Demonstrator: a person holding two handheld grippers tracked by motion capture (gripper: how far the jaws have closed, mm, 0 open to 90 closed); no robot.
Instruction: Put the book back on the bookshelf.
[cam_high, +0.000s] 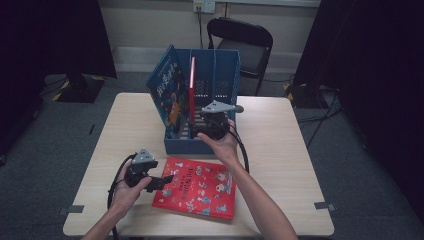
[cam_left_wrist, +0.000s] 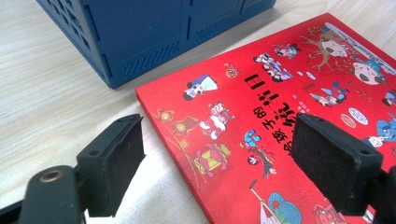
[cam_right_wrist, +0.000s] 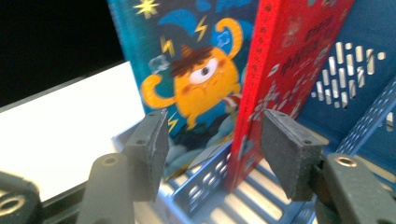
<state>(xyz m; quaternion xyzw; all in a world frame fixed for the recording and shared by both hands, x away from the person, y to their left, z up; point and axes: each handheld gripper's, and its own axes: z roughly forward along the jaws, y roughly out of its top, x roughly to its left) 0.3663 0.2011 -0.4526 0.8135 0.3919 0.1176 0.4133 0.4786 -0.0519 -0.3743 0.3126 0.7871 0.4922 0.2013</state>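
High view: both jaws wide; left hand-held gripper (cam_high: 167, 180) at red book (cam_high: 200, 190), right hand-held gripper (cam_high: 202, 131) at rack (cam_high: 182, 145).

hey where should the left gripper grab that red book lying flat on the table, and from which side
Take the red book by its near left corner, coming in low from the table edge side. It lies flat, so only its thin edges offer a bite. The open left gripper already straddles that corner; one jaw would probably need to slip underneath.

Recording lab or studio setup indicated: lone table (cam_high: 280, 150) on grey carpet, flanked by black curtains (cam_high: 50, 35), folding chair (cam_high: 240, 45) and wall socket (cam_high: 204, 6) behind, cables on floor.
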